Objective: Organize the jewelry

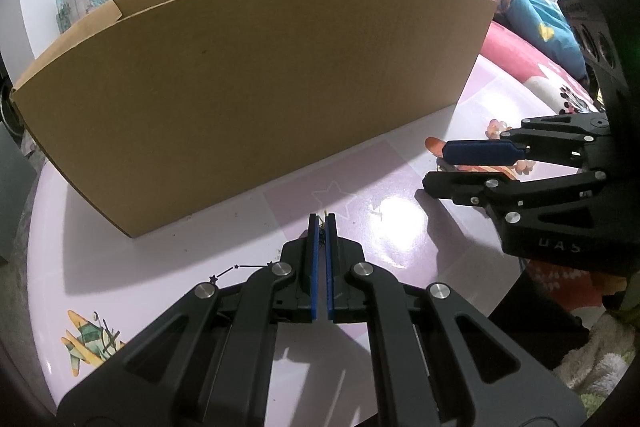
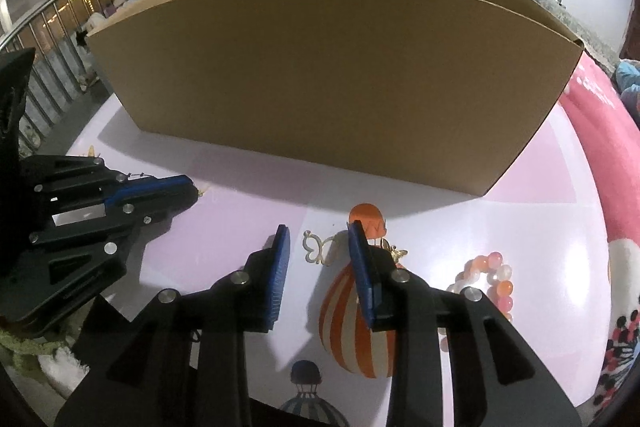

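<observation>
Two hand-held grippers work in front of a big open cardboard box on the pink printed tabletop. The left hand-held gripper is clamped tight on a small dark, gold-tipped jewelry piece, hard to identify; only slivers show between the blue pads, low over the tabletop near the box's front wall. The right hand-held gripper has its jaws parted with nothing pinched; a gold butterfly charm lies flat on the tabletop right between the tips. Another small gold piece pokes out just beside the right finger, and a pink-orange bead bracelet lies further right, apart.

Step in hand, my read: left already has its item, right is lining up on the butterfly charm.

Next move calls for lowering the right tips to the surface, closing on the thin flat charm without sliding it, then lifting both items over the tall box wall and releasing inside. Box interior is hidden.
</observation>
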`<act>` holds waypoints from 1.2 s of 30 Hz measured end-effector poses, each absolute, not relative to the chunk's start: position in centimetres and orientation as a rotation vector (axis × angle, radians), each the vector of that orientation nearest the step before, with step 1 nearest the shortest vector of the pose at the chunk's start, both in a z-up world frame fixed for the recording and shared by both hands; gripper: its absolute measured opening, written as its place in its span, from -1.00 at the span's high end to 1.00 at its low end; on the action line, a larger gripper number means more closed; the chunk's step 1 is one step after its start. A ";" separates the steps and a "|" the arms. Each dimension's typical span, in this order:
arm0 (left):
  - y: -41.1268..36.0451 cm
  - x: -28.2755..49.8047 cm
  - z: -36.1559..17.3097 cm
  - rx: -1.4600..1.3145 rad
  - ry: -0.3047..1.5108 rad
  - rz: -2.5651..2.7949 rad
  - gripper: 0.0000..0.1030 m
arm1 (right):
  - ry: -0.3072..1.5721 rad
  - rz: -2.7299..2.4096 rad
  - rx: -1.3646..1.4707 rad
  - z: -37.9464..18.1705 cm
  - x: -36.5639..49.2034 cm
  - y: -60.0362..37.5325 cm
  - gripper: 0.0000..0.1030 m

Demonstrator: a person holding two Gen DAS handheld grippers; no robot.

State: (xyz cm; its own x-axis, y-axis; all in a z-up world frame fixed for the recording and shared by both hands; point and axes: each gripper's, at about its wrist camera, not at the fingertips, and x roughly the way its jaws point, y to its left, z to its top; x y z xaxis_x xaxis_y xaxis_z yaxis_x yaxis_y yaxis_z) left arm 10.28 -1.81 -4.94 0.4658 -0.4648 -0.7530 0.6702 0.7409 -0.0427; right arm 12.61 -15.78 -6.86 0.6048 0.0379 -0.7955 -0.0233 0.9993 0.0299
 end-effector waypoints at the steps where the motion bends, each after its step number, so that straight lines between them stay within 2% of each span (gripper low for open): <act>1: -1.8 10.3 -4.9 0.276 0.829 -0.708 0.96 | 0.917 0.031 0.015 -6.9 12.6 -15.8 0.47; 5: -1.8 10.3 -4.9 0.277 0.828 -0.707 0.96 | 0.915 0.031 0.027 -7.0 12.3 -16.2 0.70; 13: -1.8 10.3 -4.9 0.271 0.825 -0.705 0.96 | 0.905 0.034 0.029 -6.8 12.4 -16.1 0.70; 14: -1.8 10.3 -4.9 0.270 0.824 -0.706 0.96 | 0.903 0.035 0.031 -6.8 12.4 -16.1 0.95; 15: -1.8 10.3 -4.9 0.269 0.825 -0.707 0.96 | 0.910 0.037 0.036 -6.8 12.5 -16.1 0.98; 24: -1.8 10.1 -4.9 0.266 0.822 -0.707 0.96 | 0.885 0.036 0.089 -5.2 10.7 -17.0 0.98; 27: -1.8 10.1 -4.9 0.262 0.824 -0.706 0.96 | 0.911 0.030 0.128 -5.3 10.3 -17.9 0.71; 28: -1.8 10.2 -4.9 0.263 0.824 -0.706 0.96 | 0.918 0.022 0.132 -5.4 10.2 -18.1 0.51; 29: -1.8 10.2 -4.9 0.264 0.825 -0.706 0.96 | 0.920 0.018 0.134 -5.5 10.2 -18.1 0.42; 36: -1.8 10.2 -4.8 0.262 0.829 -0.706 0.96 | 0.945 -0.003 0.100 -6.6 11.4 -17.1 0.42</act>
State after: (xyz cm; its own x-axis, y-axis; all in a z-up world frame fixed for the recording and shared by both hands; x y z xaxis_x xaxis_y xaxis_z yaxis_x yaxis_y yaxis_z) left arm 10.23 -1.77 -4.85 0.4666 -0.4695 -0.7495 0.6650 0.7450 -0.0527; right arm 11.38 -17.13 -6.58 0.5860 0.0411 -0.8093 0.0467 0.9953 0.0844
